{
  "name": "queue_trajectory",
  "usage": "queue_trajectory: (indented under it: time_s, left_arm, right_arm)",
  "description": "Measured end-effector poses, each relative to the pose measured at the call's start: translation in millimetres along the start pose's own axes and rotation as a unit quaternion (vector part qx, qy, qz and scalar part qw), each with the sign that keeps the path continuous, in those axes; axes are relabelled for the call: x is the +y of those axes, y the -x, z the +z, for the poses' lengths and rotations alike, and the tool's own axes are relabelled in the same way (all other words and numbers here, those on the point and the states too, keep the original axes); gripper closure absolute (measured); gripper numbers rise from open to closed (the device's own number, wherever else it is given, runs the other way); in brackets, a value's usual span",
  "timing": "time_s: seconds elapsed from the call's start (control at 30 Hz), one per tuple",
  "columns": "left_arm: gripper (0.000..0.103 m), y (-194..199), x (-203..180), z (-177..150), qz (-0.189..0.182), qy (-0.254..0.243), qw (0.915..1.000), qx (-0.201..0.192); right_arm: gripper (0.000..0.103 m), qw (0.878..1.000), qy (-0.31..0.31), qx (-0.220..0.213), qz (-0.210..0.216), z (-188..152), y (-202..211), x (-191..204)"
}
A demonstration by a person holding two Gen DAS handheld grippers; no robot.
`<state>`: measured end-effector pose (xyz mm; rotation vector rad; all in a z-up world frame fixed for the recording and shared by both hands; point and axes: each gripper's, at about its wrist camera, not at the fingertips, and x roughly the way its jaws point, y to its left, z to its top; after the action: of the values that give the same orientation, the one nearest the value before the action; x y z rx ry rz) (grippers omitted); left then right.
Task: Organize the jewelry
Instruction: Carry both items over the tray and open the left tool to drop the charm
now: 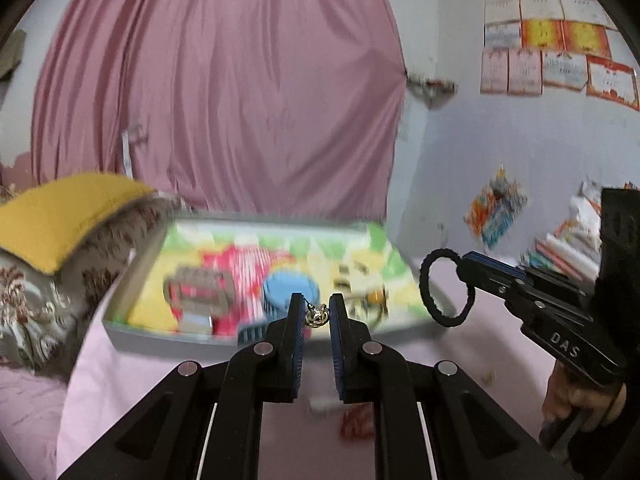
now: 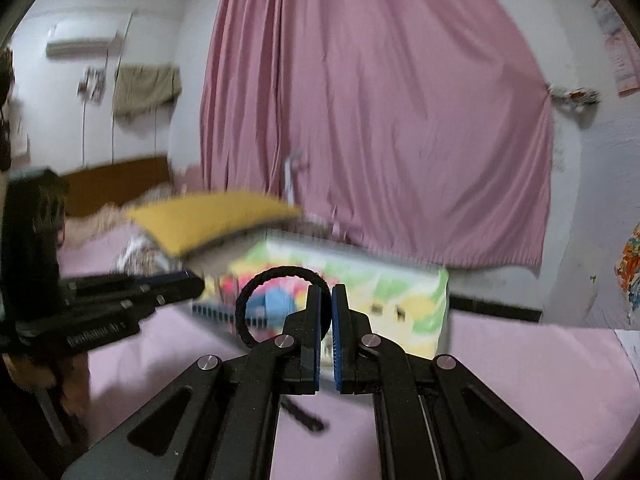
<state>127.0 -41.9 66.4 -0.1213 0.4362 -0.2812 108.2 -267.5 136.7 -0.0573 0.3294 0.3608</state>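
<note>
Pink curtain (image 1: 224, 80), yellow cushion (image 1: 60, 216), black hair tie (image 1: 440, 288), seemingly gold charm (image 1: 317, 315), multicoloured tray (image 1: 256, 264).

Left gripper (image 1: 316, 308): jaws narrowed, raised, angled slightly down.
Right gripper (image 2: 326, 300): jaws closed, raised; hand (image 1: 576, 400) grips its handle.

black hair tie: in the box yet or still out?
Out. The right gripper is shut on the black hair tie, holding it in the air beside the colourful box, not inside it.

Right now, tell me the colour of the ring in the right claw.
Black hair tie, clearest in the left wrist view.
</note>
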Motion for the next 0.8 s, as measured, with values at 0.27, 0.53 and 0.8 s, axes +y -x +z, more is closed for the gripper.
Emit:
queue_trajectory:
  time_s: [0.27, 0.53, 0.8]
  left_arm:
    - [0.091, -10.6, 1.6, 23.7, 0.031, -0.011, 0.9967, -0.074]
    - [0.091, -23.8, 11.4, 36.3, 0.064, -0.025, 0.9934, -0.092]
    - [0.091, -43.2, 24.3, 38.0, 0.078, -0.008, 0.9952, -0.058]
  right_arm:
    - [0.099, 0.997, -0.008, -0.068, -0.027, 15.4, -6.2, 1.6]
    - [0.099, 0.998, -0.025, -0.042, -0.03, 22.2, -39.4, -1.4]
    - [0.099, 0.998, -0.039, 0.013, -0.036, 16.3, -75.0, -10.8]
